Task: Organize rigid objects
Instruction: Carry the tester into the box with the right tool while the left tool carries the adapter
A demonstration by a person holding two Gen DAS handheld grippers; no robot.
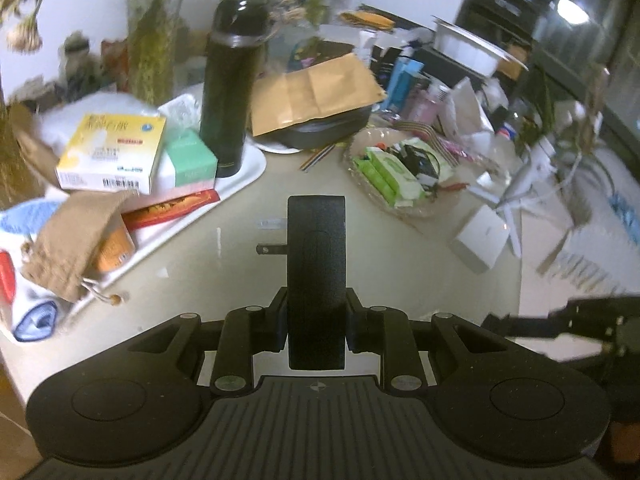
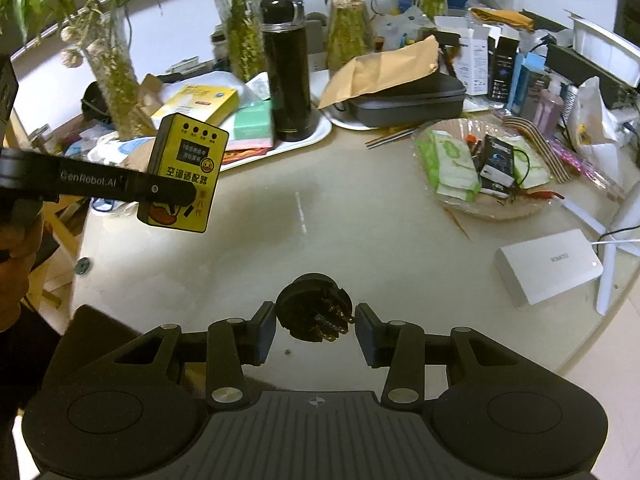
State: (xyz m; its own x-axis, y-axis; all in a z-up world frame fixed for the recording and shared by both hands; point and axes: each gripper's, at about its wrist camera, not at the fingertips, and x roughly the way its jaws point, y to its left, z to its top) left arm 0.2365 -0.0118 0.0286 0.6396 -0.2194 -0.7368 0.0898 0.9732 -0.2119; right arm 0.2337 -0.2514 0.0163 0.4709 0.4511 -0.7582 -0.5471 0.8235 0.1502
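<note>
Two grippers, one yellow adapter, one black plug, above the table.
Left gripper narrow, clamped on yellow adapter; right gripper pinches black plug.

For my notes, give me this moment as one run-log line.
left gripper: shut on yellow plug-in adapter, lifted | right gripper: around black plug, contact unclear | table: white power bank, black flask
</note>
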